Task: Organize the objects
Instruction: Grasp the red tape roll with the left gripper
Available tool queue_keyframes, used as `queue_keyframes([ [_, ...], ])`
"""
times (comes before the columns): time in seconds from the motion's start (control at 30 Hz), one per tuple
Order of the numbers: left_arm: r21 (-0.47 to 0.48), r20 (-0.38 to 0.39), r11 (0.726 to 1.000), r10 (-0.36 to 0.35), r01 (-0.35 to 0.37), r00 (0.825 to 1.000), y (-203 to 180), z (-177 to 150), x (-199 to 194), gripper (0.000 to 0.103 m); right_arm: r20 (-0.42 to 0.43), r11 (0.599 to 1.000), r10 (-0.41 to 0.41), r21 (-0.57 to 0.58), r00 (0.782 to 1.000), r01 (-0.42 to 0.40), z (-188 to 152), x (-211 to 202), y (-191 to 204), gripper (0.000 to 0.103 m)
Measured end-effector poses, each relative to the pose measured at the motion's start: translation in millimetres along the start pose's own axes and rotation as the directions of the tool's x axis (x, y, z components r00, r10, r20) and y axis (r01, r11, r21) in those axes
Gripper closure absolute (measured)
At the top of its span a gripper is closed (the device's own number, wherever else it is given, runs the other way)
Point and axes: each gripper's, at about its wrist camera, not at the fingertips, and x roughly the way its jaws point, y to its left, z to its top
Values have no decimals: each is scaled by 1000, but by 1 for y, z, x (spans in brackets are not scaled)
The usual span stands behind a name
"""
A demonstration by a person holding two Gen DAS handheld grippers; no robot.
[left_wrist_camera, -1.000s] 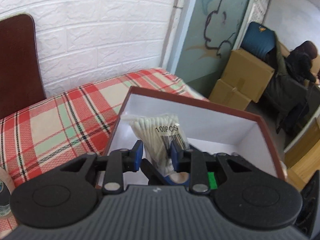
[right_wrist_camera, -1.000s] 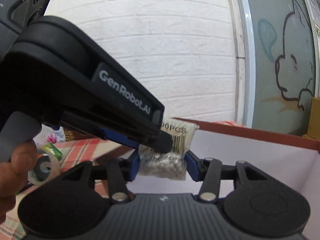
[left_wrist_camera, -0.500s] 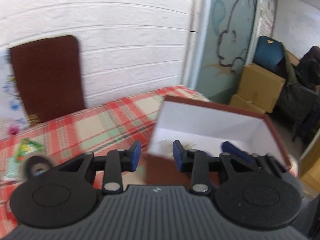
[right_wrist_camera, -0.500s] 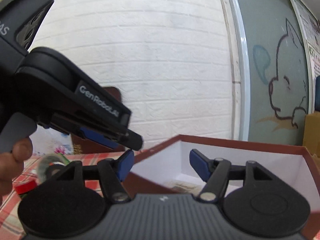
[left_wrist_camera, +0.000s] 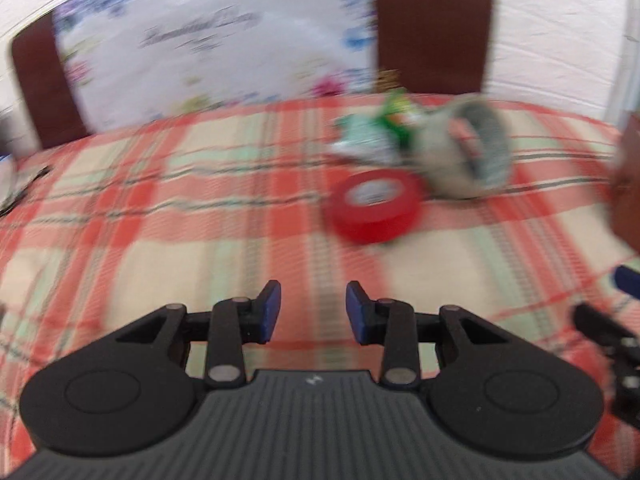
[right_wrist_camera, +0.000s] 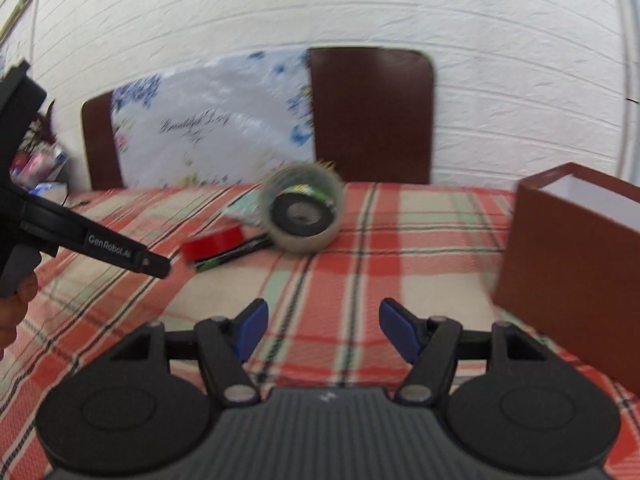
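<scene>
My left gripper (left_wrist_camera: 313, 307) is open and empty above the plaid tablecloth (left_wrist_camera: 160, 208). A red tape roll (left_wrist_camera: 374, 206) lies ahead to its right, with a clear tape roll (left_wrist_camera: 468, 152) and a green-white packet (left_wrist_camera: 368, 136) behind it. My right gripper (right_wrist_camera: 320, 326) is open and empty. In its view the clear tape roll (right_wrist_camera: 302, 214), red tape roll (right_wrist_camera: 212, 242) and a dark pen (right_wrist_camera: 232, 256) lie ahead. The brown box (right_wrist_camera: 568, 264) with white inside stands at the right. The left gripper's body (right_wrist_camera: 108, 246) reaches in from the left.
A brown chair back (right_wrist_camera: 370, 114) and a floral plastic bag (right_wrist_camera: 208, 128) stand against the white brick wall behind the table. Small clutter (right_wrist_camera: 36, 168) sits at the far left edge.
The left gripper let go of the cotton swab packet in the box. Both grippers have swung left, away from the box, and now face the tape rolls.
</scene>
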Motion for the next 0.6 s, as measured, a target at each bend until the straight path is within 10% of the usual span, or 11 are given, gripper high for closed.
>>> queue_keyframes([
  [0.17, -81, 49, 993, 91, -87, 995, 44, -12, 14, 56, -34, 993, 44, -112, 998, -48, 8, 27, 42, 39],
  [0.6, -163, 199, 986, 12, 21, 980, 62, -35, 14, 49, -94, 947, 63, -309, 994, -90, 57, 143, 111, 25],
])
